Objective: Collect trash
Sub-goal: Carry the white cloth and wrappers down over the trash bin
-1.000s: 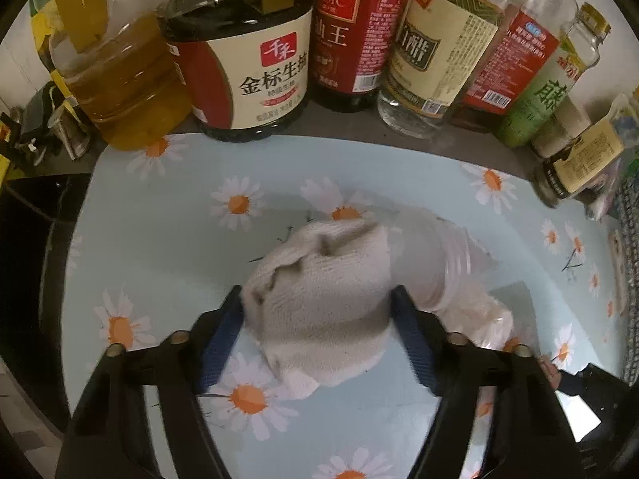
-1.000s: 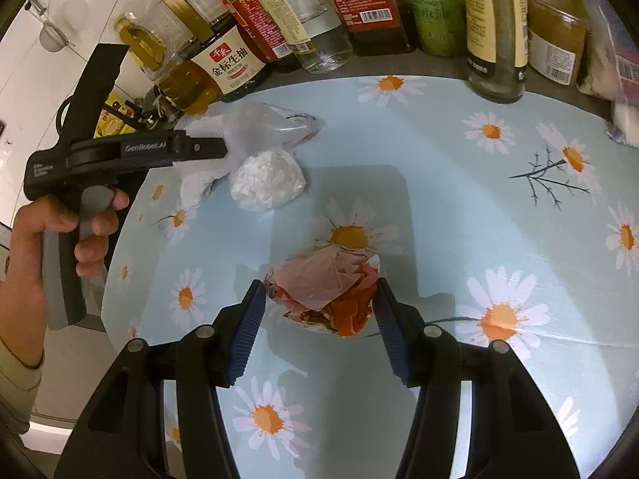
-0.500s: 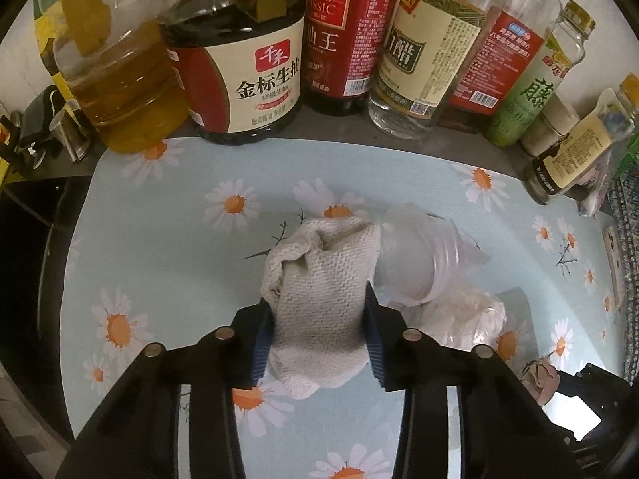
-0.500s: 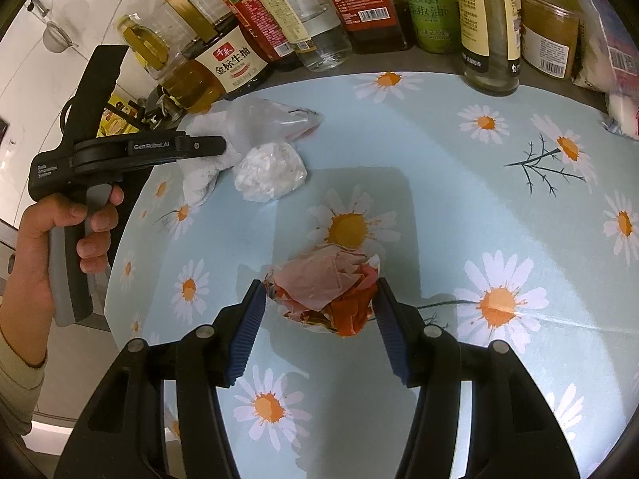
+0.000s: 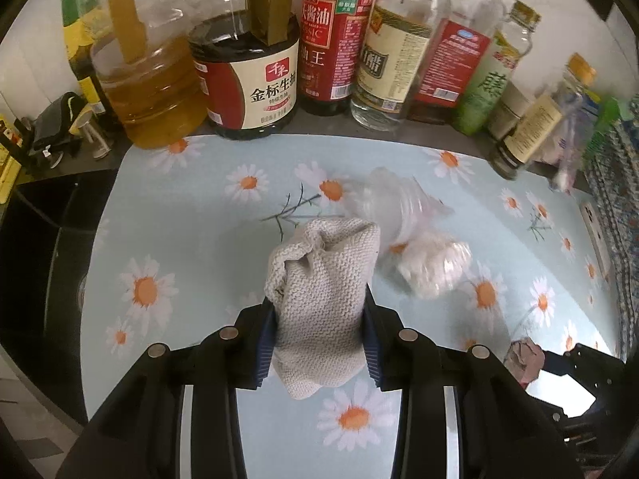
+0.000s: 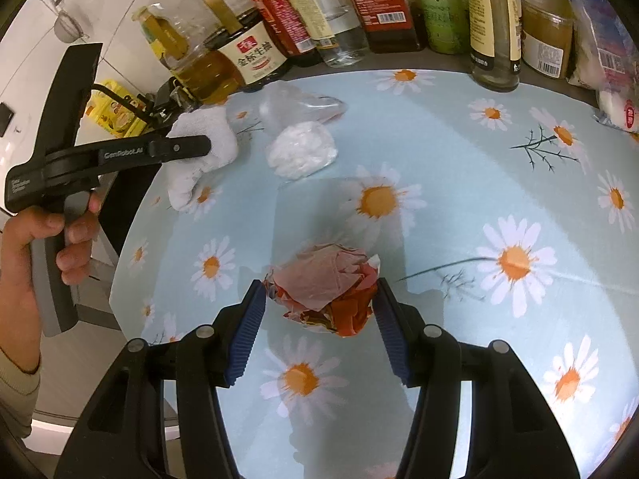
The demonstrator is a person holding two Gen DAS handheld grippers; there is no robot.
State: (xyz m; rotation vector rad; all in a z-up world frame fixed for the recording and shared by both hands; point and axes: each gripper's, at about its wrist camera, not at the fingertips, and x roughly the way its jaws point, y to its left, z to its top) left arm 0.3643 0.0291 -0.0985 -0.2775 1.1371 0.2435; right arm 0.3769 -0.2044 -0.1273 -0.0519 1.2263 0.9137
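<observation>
Nearest to us in the left wrist view, our left gripper (image 5: 319, 335) has its jaws clenched on a crumpled grey rag (image 5: 323, 291), which bulges out above and below the blue pads (image 5: 265, 343). In the right wrist view the same rag (image 6: 201, 151) hangs from the gripper above the left edge of the worktop (image 6: 479, 183), which is covered by a pale blue daisy cloth.

Our right gripper (image 6: 319, 307) has its jaws around a paper wad (image 6: 323, 287) of pink and orange-red scraps; the right pad touches it, while on the left we cannot tell whether there is contact. We also cannot tell whether the wad rests on the cloth or is lifted.

Farther out, just beyond the rag, a white tissue ball (image 5: 435, 263) lies on the cloth, touching a clear plastic bag (image 5: 395, 207) behind it. The right wrist view shows the ball (image 6: 301, 149) and bag (image 6: 299, 103) side by side, well apart from the wad.

At the back edge stands a row of bottles: a jug of yellow oil (image 5: 147, 92), a dark soy jug (image 5: 251, 80), a red-labelled bottle (image 5: 331, 44), a clear vinegar bottle (image 5: 391, 64) and a green bottle (image 5: 491, 84).

At the left, our hand (image 6: 36, 247) grips the left gripper's handle.
</observation>
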